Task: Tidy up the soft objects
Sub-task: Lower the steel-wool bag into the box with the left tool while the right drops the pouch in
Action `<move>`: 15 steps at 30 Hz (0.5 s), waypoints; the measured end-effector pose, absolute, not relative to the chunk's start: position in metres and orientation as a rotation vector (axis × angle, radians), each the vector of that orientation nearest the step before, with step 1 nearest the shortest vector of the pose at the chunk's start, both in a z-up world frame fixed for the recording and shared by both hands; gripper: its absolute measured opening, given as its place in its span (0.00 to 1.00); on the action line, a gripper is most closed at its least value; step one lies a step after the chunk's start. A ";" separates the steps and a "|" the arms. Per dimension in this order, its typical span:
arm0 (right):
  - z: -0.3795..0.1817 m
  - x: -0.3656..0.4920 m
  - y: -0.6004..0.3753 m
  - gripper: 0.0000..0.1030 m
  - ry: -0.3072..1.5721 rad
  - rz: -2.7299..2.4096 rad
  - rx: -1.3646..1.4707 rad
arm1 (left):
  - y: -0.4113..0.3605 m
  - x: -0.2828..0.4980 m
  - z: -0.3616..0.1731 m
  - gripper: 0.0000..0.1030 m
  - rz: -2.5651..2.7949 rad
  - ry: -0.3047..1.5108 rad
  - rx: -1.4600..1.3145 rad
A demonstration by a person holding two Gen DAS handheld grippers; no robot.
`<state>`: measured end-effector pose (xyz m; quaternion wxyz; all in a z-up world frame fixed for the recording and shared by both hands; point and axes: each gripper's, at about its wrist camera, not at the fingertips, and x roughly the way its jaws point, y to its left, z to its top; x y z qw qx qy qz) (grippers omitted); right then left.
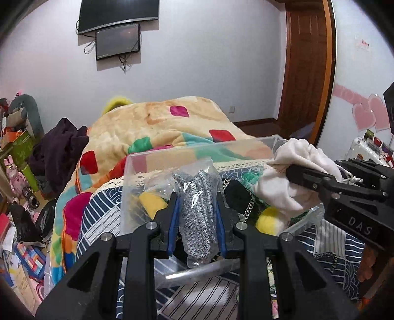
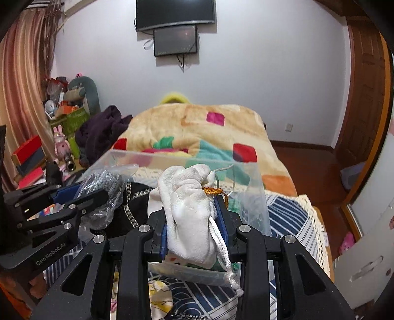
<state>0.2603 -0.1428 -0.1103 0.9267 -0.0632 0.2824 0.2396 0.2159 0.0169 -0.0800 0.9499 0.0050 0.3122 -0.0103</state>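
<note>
Behind everything stood a pale bedroom wall with two dark screens (image 2: 175,13), and below it a bed (image 2: 290,216) under a bright patchwork blanket (image 1: 157,128). On the striped bedcover sat a clear plastic bin (image 1: 202,150), the landmark for all else.

Over the bin's left half, the left tool (image 1: 195,216) was pinching a clear bag of grey knit fabric (image 1: 197,194) between its blue-lined fingers (image 1: 173,221); the bag stood nearly upright in the grip, its lower end hanging below the pads. Over the bin's right half, the right tool (image 2: 193,221) was pressed together on a white cloth pouch (image 2: 189,197), whose white drawstring (image 2: 222,248) dangled toward the bin's near wall. Inside the bin lay a black item with a metal chain (image 1: 248,209) and some yellow plush pieces (image 1: 269,219).

Both items seemed poised for placing in the bin. To do it well, each should be lowered until it rests on the contents before the fingers spread, the bag laid flat beside the black item so it does not topple. The pouch's drawstring looked likely to snag on the rim, so it should go in clear of the wall, and the two tools should descend apart to avoid colliding.
</note>
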 end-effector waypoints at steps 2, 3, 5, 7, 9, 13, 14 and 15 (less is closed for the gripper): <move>-0.113 0.264 -0.146 0.28 0.593 0.486 -0.129 | 0.015 0.220 -0.084 0.25 -0.032 0.649 0.016; -0.114 0.265 -0.147 0.28 0.599 0.482 -0.128 | 0.014 0.222 -0.085 0.25 -0.037 0.654 0.019; -0.116 0.268 -0.146 0.28 0.611 0.478 -0.127 | 0.010 0.223 -0.087 0.25 -0.040 0.665 0.028; -0.118 0.269 -0.146 0.28 0.624 0.476 -0.132 | 0.009 0.221 -0.087 0.25 -0.048 0.666 0.024; -0.119 0.270 -0.146 0.30 0.633 0.477 -0.134 | 0.009 0.219 -0.085 0.26 -0.065 0.662 0.016; -0.117 0.264 -0.149 0.41 0.638 0.490 -0.126 | 0.008 0.212 -0.081 0.28 -0.081 0.666 0.010; -0.116 0.263 -0.151 0.44 0.636 0.490 -0.123 | 0.008 0.211 -0.080 0.29 -0.087 0.666 0.006; -0.115 0.262 -0.152 0.51 0.633 0.492 -0.120 | 0.009 0.208 -0.078 0.31 -0.097 0.664 -0.002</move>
